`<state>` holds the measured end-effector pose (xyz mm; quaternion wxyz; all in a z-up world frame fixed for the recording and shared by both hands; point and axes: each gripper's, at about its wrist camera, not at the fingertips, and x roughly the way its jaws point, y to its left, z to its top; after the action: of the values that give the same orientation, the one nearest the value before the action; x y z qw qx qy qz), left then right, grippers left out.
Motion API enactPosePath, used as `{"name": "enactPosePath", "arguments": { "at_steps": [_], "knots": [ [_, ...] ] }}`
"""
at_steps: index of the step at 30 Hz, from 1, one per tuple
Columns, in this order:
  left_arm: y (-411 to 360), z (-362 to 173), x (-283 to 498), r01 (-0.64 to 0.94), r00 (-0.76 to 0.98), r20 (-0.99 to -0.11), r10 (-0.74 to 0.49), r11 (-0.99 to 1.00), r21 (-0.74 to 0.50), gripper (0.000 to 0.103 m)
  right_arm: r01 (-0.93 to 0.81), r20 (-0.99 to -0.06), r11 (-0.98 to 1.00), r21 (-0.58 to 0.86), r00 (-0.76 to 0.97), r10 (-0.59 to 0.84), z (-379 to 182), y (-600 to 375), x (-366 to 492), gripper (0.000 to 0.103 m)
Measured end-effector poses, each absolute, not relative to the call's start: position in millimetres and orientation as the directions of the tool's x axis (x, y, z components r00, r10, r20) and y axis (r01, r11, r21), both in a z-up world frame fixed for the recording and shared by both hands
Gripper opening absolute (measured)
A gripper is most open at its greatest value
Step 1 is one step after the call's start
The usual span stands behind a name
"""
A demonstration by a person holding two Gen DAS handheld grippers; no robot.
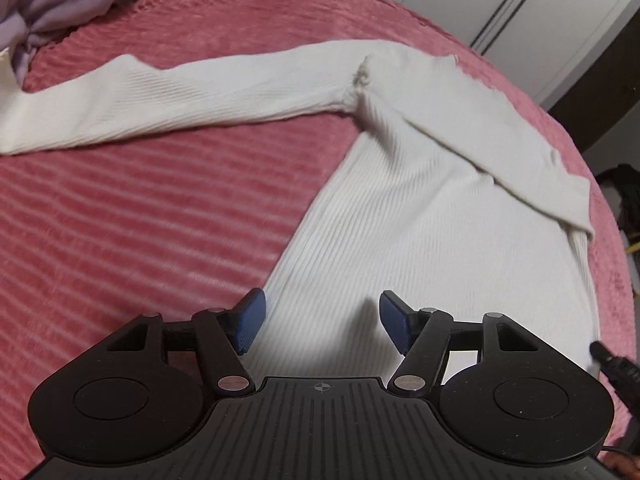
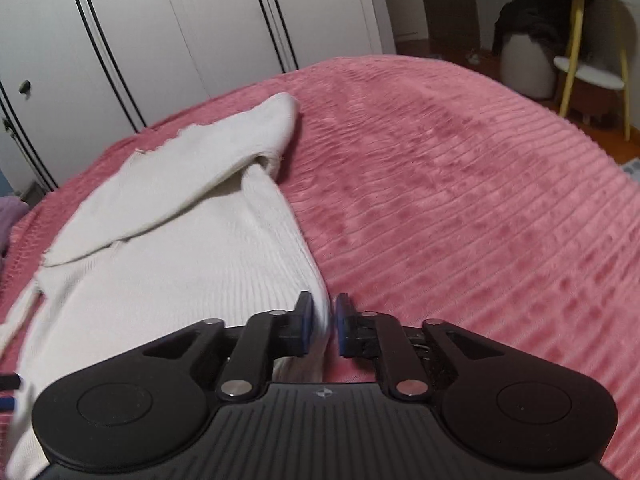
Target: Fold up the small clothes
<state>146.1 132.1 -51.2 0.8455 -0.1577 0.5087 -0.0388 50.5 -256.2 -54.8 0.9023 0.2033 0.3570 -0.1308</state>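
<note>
A white ribbed long-sleeve top (image 1: 420, 216) lies flat on the pink bedspread (image 1: 140, 240). One sleeve (image 1: 160, 104) stretches out to the left; the other sleeve (image 1: 520, 160) is folded across the body. My left gripper (image 1: 320, 324) is open above the top's lower left part, holding nothing. In the right wrist view the top (image 2: 180, 264) lies to the left, its folded sleeve (image 2: 224, 152) on it. My right gripper (image 2: 323, 320) is shut on the top's right edge near the hem.
A lilac garment (image 1: 60, 4) lies bunched at the bed's far left corner. White wardrobe doors (image 2: 180, 32) stand behind the bed. A stool with yellow legs (image 2: 580, 68) and a white pouf (image 2: 524, 64) stand on the floor at the right.
</note>
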Motion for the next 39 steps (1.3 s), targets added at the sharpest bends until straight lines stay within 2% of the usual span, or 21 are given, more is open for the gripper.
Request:
{"name": "enactPosePath", "arguments": {
  "at_steps": [1, 2, 6, 7, 9, 10, 11, 13, 18, 19, 20, 22, 24, 26, 29, 33, 36, 39],
  "knots": [
    [135, -51, 142, -0.094, 0.478, -0.848, -0.23, 0.946, -0.31, 0.069, 0.383, -0.704, 0.877, 0.291, 0.706, -0.075, -51, -257, 46, 0.032],
    [138, -52, 139, -0.097, 0.474, -0.849, -0.235, 0.944, -0.315, 0.069, 0.377, -0.715, 0.877, 0.297, 0.697, -0.057, -49, -255, 40, 0.039],
    [148, -54, 129, -0.105, 0.46, -0.85, -0.255, 0.936, -0.337, 0.069, 0.335, -0.744, 0.87, 0.361, 0.666, 0.053, -49, -246, 1, 0.039],
    [150, -55, 127, -0.105, 0.462, -0.848, -0.26, 0.933, -0.343, 0.069, 0.328, -0.754, 0.873, 0.36, 0.654, 0.066, -51, -242, -6, 0.038],
    [151, -55, 124, -0.104, 0.461, -0.845, -0.272, 0.929, -0.356, 0.069, 0.31, -0.774, 0.902, 0.301, 0.631, 0.042, -51, -232, -12, 0.027],
    [152, -54, 123, -0.102, 0.461, -0.842, -0.279, 0.926, -0.363, 0.069, 0.305, -0.785, 0.916, 0.263, 0.619, 0.019, -49, -227, -11, 0.011],
    [153, -53, 123, -0.098, 0.46, -0.841, -0.285, 0.925, -0.368, 0.069, 0.298, -0.792, 0.924, 0.241, 0.611, 0.01, -47, -224, -9, 0.008],
    [155, -52, 122, -0.097, 0.462, -0.84, -0.284, 0.925, -0.366, 0.069, 0.296, -0.816, 0.938, 0.179, 0.577, -0.026, -43, -217, -2, 0.007],
    [170, -48, 124, -0.132, 0.477, -0.827, -0.296, 0.907, -0.4, 0.069, 0.208, -0.879, 0.972, -0.113, 0.435, -0.196, -36, -199, 14, 0.008],
    [175, -47, 125, -0.139, 0.489, -0.821, -0.293, 0.903, -0.406, 0.071, 0.195, -0.883, 0.971, -0.139, 0.42, -0.211, -34, -200, 18, 0.016],
    [179, -45, 127, -0.145, 0.505, -0.815, -0.284, 0.903, -0.404, 0.078, 0.19, -0.882, 0.969, -0.156, 0.416, -0.224, -30, -201, 21, 0.025],
    [192, -41, 132, -0.162, 0.547, -0.802, -0.238, 0.911, -0.381, 0.087, 0.2, -0.857, 0.959, -0.2, 0.438, -0.27, -17, -201, 26, 0.033],
    [211, -38, 138, -0.214, 0.585, -0.793, -0.17, 0.911, -0.353, 0.089, 0.213, -0.823, 0.944, -0.253, 0.465, -0.326, -4, -196, 31, 0.044],
    [235, -37, 145, -0.303, 0.603, -0.792, -0.1, 0.89, -0.342, 0.094, 0.211, -0.797, 0.946, -0.245, 0.512, -0.32, 9, -187, 37, 0.056],
    [269, -39, 153, -0.443, 0.607, -0.792, 0.069, 0.856, -0.265, 0.096, 0.195, -0.773, 0.969, -0.149, 0.589, -0.237, 22, -168, 44, 0.06],
    [303, -44, 163, -0.539, 0.559, -0.795, 0.234, 0.831, -0.134, 0.096, 0.145, -0.746, 0.989, 0.015, 0.661, -0.085, 22, -140, 51, 0.064],
    [323, -51, 171, -0.563, 0.556, -0.778, 0.292, 0.821, -0.094, 0.095, 0.108, -0.699, 0.991, 0.073, 0.715, -0.026, 5, -121, 56, 0.064],
    [344, -60, 180, -0.618, 0.545, -0.783, 0.299, 0.775, -0.134, 0.089, 0.058, -0.721, 0.991, 0.122, 0.691, 0.049, -18, -110, 65, 0.064]
  ]
}}
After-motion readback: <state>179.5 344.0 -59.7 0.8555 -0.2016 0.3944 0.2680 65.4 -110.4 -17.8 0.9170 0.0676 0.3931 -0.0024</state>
